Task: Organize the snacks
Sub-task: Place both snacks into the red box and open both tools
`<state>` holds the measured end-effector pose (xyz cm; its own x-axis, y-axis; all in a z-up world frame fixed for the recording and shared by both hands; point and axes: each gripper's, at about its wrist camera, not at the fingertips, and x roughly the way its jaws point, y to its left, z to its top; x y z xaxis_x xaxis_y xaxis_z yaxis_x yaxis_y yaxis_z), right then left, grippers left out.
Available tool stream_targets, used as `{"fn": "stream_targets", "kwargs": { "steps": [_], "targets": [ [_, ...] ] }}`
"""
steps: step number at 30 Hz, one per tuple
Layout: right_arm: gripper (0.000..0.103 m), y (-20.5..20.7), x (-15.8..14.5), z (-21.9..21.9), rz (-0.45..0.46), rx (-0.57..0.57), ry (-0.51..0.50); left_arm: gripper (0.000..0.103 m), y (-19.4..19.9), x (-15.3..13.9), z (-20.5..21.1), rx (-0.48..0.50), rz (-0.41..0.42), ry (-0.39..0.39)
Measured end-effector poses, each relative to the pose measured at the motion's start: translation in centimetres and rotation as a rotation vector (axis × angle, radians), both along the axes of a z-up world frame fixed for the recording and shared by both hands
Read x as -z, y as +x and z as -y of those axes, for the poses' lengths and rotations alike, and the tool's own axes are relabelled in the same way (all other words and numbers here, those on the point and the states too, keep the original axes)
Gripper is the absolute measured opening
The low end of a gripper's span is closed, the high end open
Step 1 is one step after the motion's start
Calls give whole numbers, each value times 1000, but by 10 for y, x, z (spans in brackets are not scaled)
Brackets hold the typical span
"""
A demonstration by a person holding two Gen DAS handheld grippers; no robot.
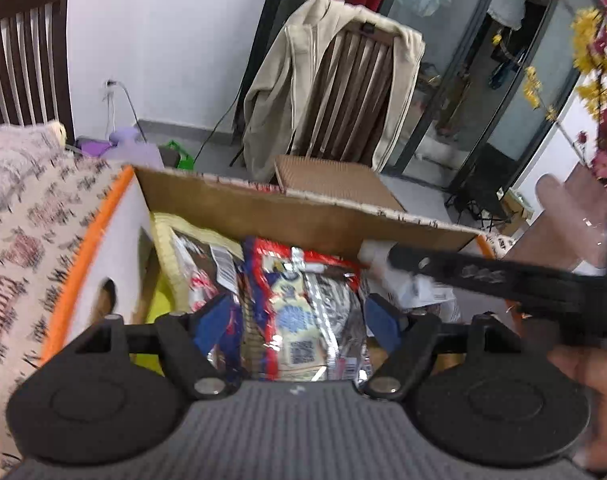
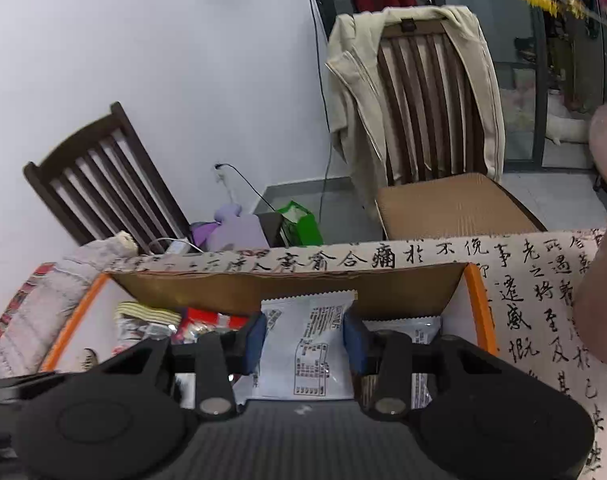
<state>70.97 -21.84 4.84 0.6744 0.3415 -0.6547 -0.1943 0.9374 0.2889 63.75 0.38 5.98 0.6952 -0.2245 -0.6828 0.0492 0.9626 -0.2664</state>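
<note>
Blue-padded left tongs (image 1: pixel 299 320) are seen low over a cardboard box (image 1: pixel 239 204), jaws spread; a red-edged foil snack packet (image 1: pixel 303 300) lies between the pads, which stand clear of its sides. No earlier view is given. The packet is silvery, crinkled, with a pale yellow panel, a blue round mark and a square scan code near its lower end; the print is too blurred to be read. Beside it in the box a dark packet with a barcode (image 1: pixel 207 268) and a yellow-striped packet (image 1: pixel 171 248) are noted, all upright or leaning against the far wall.

Right tongs (image 2: pixel 305 340) are closed on a white snack packet (image 2: pixel 303 344), pads pressed against both of its edges. The packet shows a serrated top seam and a printed table of small text, not legible. It is held over the right part of the same box, whose side flaps carry an orange trim (image 2: pixel 479 304). Another white packet (image 2: pixel 407 328) lies behind the right pad.

The box rests on a surface covered by a cream cloth (image 2: pixel 523 280) printed with black brush-written Chinese characters. Beyond it, a slatted dark wooden chair draped with a beige jacket (image 2: pixel 423 92), a second dark chair (image 2: pixel 103 184), a white wall, a green bag (image 2: pixel 299 220) and glass doors are recorded. A person's hand (image 2: pixel 603 240) is visible at the right edge.
</note>
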Motion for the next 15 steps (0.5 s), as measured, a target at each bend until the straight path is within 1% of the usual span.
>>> {"fn": "stream_targets", "kwargs": {
  "steps": [1, 2, 4, 5, 6, 8, 10, 12, 14, 15],
  "targets": [
    [44, 5, 6, 0, -22, 9, 8, 79, -1, -4, -2, -4, 10, 13],
    [44, 13, 14, 4, -69, 19, 35, 79, -3, -8, -3, -9, 18, 26],
    [45, 18, 22, 15, -130, 45, 116, 79, -5, -16, -6, -20, 25, 43],
    [49, 18, 24, 18, -141, 56, 124, 79, -6, -18, -5, -21, 22, 47],
    [50, 16, 22, 18, -133, 63, 120, 79, -7, -21, -6, -23, 20, 49],
    [58, 4, 14, 17, -104, 62, 113, 79, -9, -25, -7, -24, 18, 54],
    [62, -8, 2, 17, -82, 50, 98, 80, -13, -29, -7, -22, 19, 64],
    [65, -21, -15, 16, -37, 39, 53, 83, -21, -35, -7, -13, 23, 81],
    [70, -36, -31, 20, 5, 47, -7, 85, -35, -43, -10, -1, 36, 98],
    [72, -43, -37, 23, 19, 49, -27, 88, -43, -46, -13, 1, 43, 103]
  ]
}}
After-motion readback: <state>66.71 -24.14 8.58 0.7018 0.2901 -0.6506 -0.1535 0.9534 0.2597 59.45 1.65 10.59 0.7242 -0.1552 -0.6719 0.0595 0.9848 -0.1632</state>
